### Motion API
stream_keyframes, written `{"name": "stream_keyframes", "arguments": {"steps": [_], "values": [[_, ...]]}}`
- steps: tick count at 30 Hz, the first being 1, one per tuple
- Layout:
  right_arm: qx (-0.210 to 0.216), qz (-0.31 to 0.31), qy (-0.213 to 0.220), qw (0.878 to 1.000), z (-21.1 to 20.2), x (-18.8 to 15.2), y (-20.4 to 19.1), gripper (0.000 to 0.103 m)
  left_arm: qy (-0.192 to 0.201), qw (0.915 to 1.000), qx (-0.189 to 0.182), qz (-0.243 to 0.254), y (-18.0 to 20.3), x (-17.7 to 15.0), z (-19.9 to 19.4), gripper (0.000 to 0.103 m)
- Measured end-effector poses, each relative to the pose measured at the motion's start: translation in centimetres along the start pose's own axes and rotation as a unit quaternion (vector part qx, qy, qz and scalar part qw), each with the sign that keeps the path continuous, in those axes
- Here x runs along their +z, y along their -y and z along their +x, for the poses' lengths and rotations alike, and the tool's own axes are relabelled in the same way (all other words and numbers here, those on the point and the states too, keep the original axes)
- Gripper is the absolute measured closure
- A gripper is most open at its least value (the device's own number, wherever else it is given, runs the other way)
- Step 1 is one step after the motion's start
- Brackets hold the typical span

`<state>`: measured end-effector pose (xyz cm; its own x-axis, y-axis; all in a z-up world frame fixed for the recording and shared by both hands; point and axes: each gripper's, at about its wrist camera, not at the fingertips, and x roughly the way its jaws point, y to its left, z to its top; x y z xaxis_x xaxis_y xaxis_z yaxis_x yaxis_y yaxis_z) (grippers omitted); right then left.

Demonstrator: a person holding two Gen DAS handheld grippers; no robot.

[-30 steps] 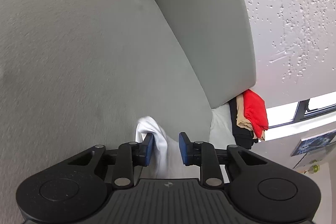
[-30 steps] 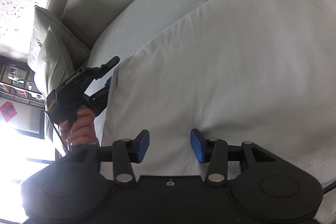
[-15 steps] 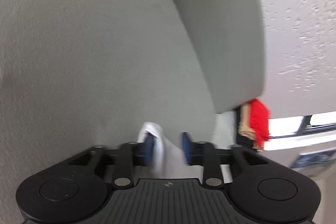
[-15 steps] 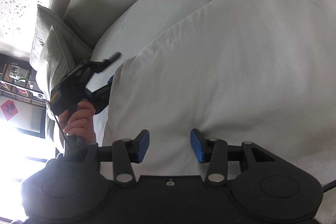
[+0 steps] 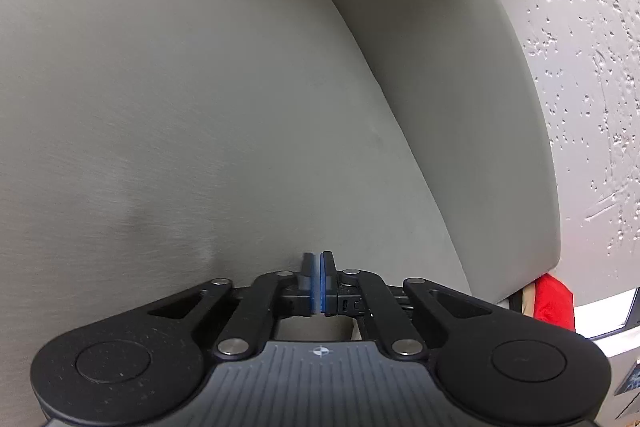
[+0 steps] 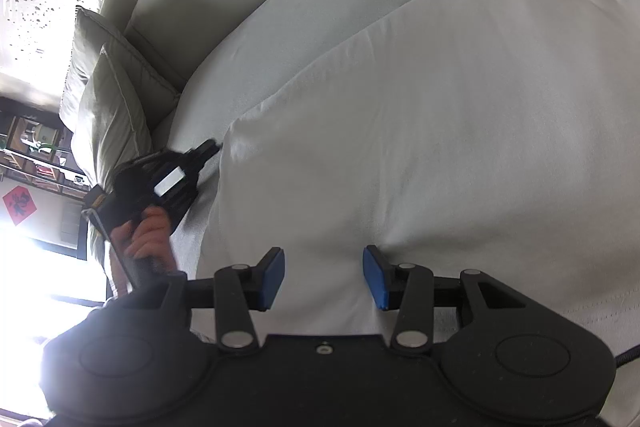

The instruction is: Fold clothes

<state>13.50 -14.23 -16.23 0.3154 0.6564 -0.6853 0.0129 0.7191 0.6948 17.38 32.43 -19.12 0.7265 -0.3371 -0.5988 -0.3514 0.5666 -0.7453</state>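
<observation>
Sofa seat (image 5: 180, 107) bare ahead of left gripper (image 5: 319, 281). Way blocked by backrest (image 5: 460, 87) at right. Seat covered by white cloth (image 6: 460, 127) ahead of right gripper (image 6: 324, 277). Corner filled by pillows (image 6: 108, 99).

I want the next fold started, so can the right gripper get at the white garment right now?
Probably yes. The right gripper is open just above the white garment, and nothing lies between them. The left gripper is off at its far corner.

A grey sofa (image 6: 280, 7) carries a spread white garment (image 6: 440, 127) and two cushions (image 6: 108, 115).
</observation>
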Motion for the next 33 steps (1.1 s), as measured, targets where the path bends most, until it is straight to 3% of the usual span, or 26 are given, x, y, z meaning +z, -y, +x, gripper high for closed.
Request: {"name": "stream_keyframes", "arguments": {"steps": [4,6,10,13,14,15,16,19,22,25,27,28,31,33], "values": [[-0.005,-0.008,0.006,1.000,-0.2,-0.3,-0.5,0.060,-0.006,0.9988,0.024,0.043,1.7,-0.5,-2.5,0.090],[-0.011,-0.016,0.008,1.000,-0.6,-0.5,-0.8,0.060,-0.019,0.9964,0.023,0.080,3.2,-1.7,-3.8,0.088],[-0.023,-0.037,0.013,0.999,-2.3,-1.4,-0.8,0.059,-0.069,0.9862,0.004,0.151,5.9,-5.3,-4.2,0.087],[-0.014,-0.013,0.010,1.000,-3.9,-1.9,0.6,0.060,-0.112,0.9776,-0.005,0.178,6.6,-7.6,-3.4,0.087],[-0.014,-0.008,0.008,1.000,-4.4,-2.0,1.1,0.060,-0.123,0.9747,0.012,0.186,6.5,-8.1,-3.0,0.082],[-0.019,-0.010,0.009,1.000,-5.0,-2.1,1.4,0.060,-0.131,0.9717,0.040,0.193,6.2,-8.5,-2.8,0.084],[-0.024,-0.011,0.012,1.000,-5.7,-2.3,1.7,0.060,-0.130,0.9691,0.080,0.194,5.8,-8.8,-3.1,0.093],[-0.052,-0.020,0.037,0.998,-8.3,-2.7,2.5,0.056,-0.120,0.9639,0.146,0.188,5.3,-8.4,-4.6,0.091],[-0.084,-0.017,0.063,0.994,-10.5,-3.0,3.9,0.054,-0.107,0.9372,0.221,0.248,6.3,-9.5,-5.8,0.091],[-0.093,0.013,0.091,0.991,-12.2,-2.8,5.8,0.054,-0.085,0.8985,0.303,0.306,7.5,-10.6,-6.7,0.092],[-0.094,0.037,0.115,0.988,-13.7,-2.5,7.1,0.054,-0.065,0.8851,0.331,0.321,7.6,-10.7,-7.8,0.092],[-0.094,0.046,0.128,0.986,-14.5,-2.3,7.6,0.054,-0.053,0.8871,0.327,0.321,7.8,-10.9,-8.5,0.092],[-0.108,0.065,0.166,0.978,-16.5,-1.2,9.3,0.054,-0.021,0.9048,0.272,0.327,10.2,-12.5,-9.5,0.091],[-0.124,0.075,0.187,0.972,-17.6,-0.3,10.6,0.057,-0.010,0.9093,0.237,0.342,10.6,-14.3,-10.3,0.091]]}}
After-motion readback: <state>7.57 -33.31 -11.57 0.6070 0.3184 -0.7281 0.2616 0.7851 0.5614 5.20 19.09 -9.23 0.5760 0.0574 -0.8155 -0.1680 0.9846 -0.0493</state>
